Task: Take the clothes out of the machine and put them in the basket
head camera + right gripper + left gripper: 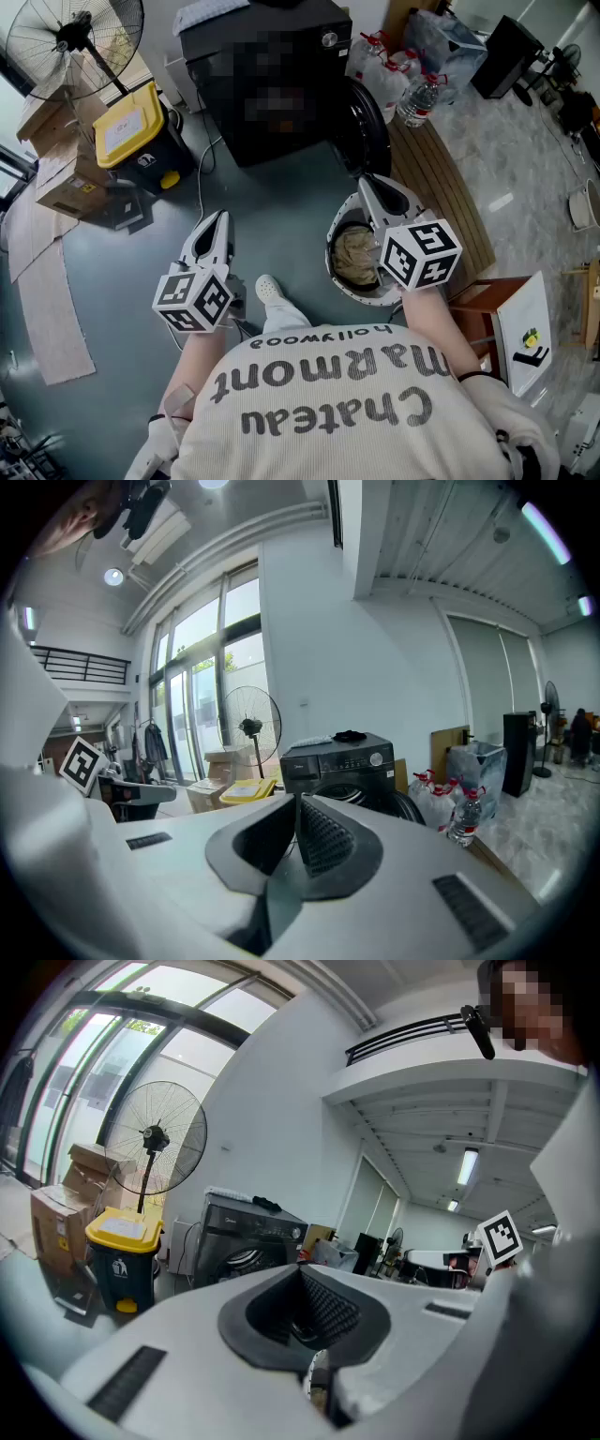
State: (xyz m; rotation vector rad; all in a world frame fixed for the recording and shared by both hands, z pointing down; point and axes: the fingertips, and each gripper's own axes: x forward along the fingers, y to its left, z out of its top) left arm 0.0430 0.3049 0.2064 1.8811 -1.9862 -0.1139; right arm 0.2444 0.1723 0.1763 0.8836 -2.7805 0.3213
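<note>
Nearest the person, both tools are closed, with nothing between the jaws. The left tool point(217, 220) hangs over the floor point(122, 272). The right tool point(368, 183) hangs over the basket point(334, 246), whose rim shows just below it. A beige cloth point(354, 258) lies in the basket, so part of the load seems to be out of the machine already.

Beyond both tools stands the machine point(248, 131), front toward the person. Its round door point(367, 127) is swung open to the right and reaches close to the right tool's tips. In the right gripper view the machine sits straight past the closed tips. In the left gripper view it sits a little left of them.

So the drum lies ahead, between the two tools and about equally near each. I'd pick the right tool for the reach — it already points at the opening, and the carry back ends at the basket under it. No view shows whether clothes remain in the drum.
</note>
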